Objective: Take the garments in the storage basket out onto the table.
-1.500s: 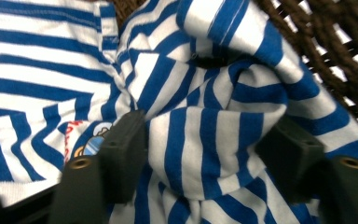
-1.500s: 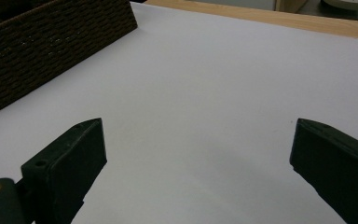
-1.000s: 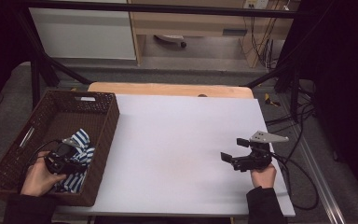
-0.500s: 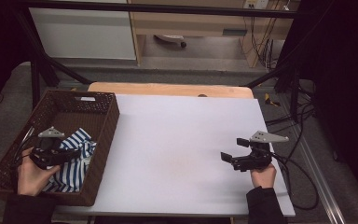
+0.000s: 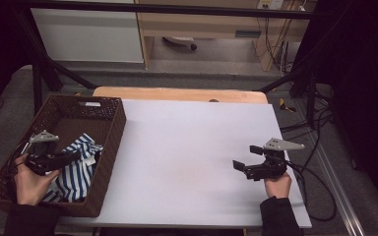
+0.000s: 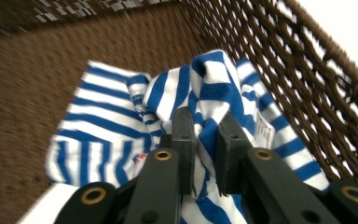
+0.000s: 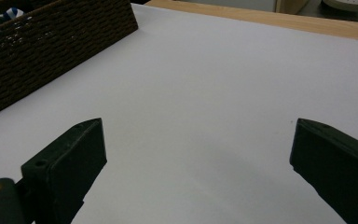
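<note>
At the left of the bench, the person's left hand comes in from the near edge and reaches over the brown wicker basket, wrist low, knuckles toward the basket's left wall. The left claw lies nearly level and points right, its grey three-cornered plate on top. Its jaws are pinched on a fold of the blue-and-white striped cloth; in the left gripper view the left claw has the stripes squeezed between its two black jaws, with the rest of the striped cloth bunched on the basket floor and a white label showing beside the right jaw. The cloth sits in the near half of the basket, against its right wall.

Compared with a second ago, the left hand has shifted toward the basket's left wall and risen a little, and the cloth now stretches up toward the claw instead of lying under it.

Past the bare white bench top, near its right edge, the right hand holds the right claw level and pointing left, just above the surface. Its jaws stand wide apart with nothing between them. It sits where it did a second ago.
</note>
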A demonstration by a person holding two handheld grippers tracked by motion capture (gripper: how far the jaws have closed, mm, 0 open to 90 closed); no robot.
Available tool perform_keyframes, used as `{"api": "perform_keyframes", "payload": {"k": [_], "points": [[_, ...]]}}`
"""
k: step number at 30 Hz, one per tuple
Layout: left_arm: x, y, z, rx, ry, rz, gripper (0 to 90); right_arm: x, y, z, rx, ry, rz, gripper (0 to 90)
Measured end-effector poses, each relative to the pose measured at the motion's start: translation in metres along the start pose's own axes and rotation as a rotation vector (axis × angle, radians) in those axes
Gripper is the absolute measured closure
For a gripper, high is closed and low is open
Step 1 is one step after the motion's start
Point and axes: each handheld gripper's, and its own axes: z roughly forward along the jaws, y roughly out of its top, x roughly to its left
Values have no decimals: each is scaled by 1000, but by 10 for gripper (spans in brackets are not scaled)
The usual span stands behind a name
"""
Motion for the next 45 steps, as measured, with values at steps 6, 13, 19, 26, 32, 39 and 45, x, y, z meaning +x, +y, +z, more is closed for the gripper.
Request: {"api": "perform_keyframes", "payload": {"k": [6, 13, 19, 26, 32, 39, 45], "points": [[1, -2, 1, 32, -5, 30, 459, 0, 0, -1, 2, 0, 0, 40], [3, -10, 5, 79, -34, 93, 173, 0, 0, 0, 4, 2, 1, 40], [1, -13, 12, 152, -48, 119, 142, 0, 0, 1, 8, 2, -3, 40], [2, -13, 16, 191, -52, 103, 211, 0, 0, 0, 7, 1, -1, 40], [3, -13, 18, 222, -57, 92, 437, 0, 0, 0, 9, 0, -3, 40], [0, -13, 20, 241, -49, 113, 597, 0, 0, 0, 8, -1, -2, 40], [0, -12, 20, 265, -49, 110, 739, 0, 0, 0, 8, -1, -2, 40]]}}
